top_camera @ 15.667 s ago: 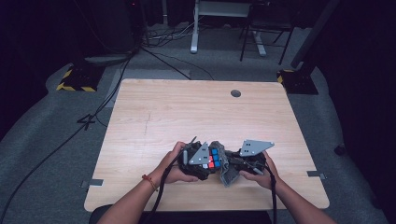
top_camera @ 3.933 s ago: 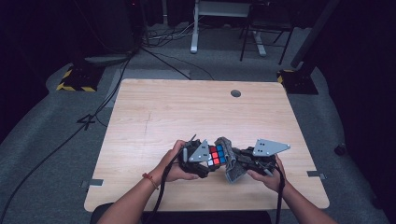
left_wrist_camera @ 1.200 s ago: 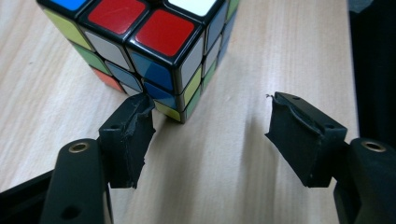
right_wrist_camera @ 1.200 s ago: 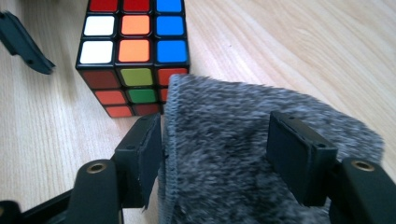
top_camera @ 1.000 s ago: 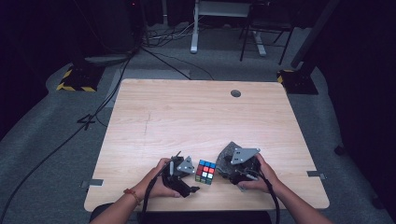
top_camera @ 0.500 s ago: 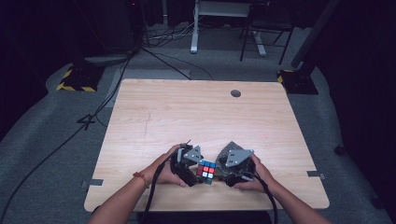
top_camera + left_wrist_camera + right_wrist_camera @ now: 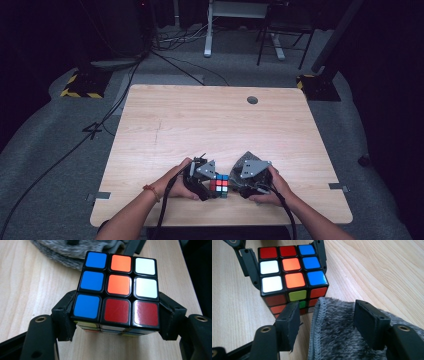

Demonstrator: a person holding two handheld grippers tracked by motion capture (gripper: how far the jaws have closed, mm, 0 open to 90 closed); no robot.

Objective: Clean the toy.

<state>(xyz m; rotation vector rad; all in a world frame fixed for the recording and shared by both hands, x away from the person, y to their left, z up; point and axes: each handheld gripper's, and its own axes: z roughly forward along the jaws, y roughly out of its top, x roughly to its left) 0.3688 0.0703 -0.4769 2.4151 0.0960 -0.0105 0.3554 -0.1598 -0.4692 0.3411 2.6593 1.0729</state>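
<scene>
— The fingers (image 7: 63, 315) of the left gripper (image 7: 207, 182) are clamping the cube (image 7: 117, 287) now, one pad on each side of its near row. See that?

— I'm seeing it. A second ago the cube was standing free on the table (image 7: 210, 120) between the two hands; those jaws have just been closing, and now they are pressing on it.

— So what is that telling you?

— That the cube is being pinned for wiping, I'd guess. It is sitting near the person's edge of the table, between the grippers, and seems to be resting on the wood rather than hanging in the air.

— And the right gripper (image 7: 329, 325)?

— It's carrying the grey fluffy cloth (image 7: 342, 340) just beside the cube. Its jaws have been closing a touch with the cloth between them, but they're standing wide. One finger (image 7: 290, 320) isn't touching the hem, so I'm not calling that a pinch.

— Are you counting things?

— One cube, one cloth, two grippers, one table. On the cube's top face I'm counting three blue tiles, two orange, two white and two red.
</scene>
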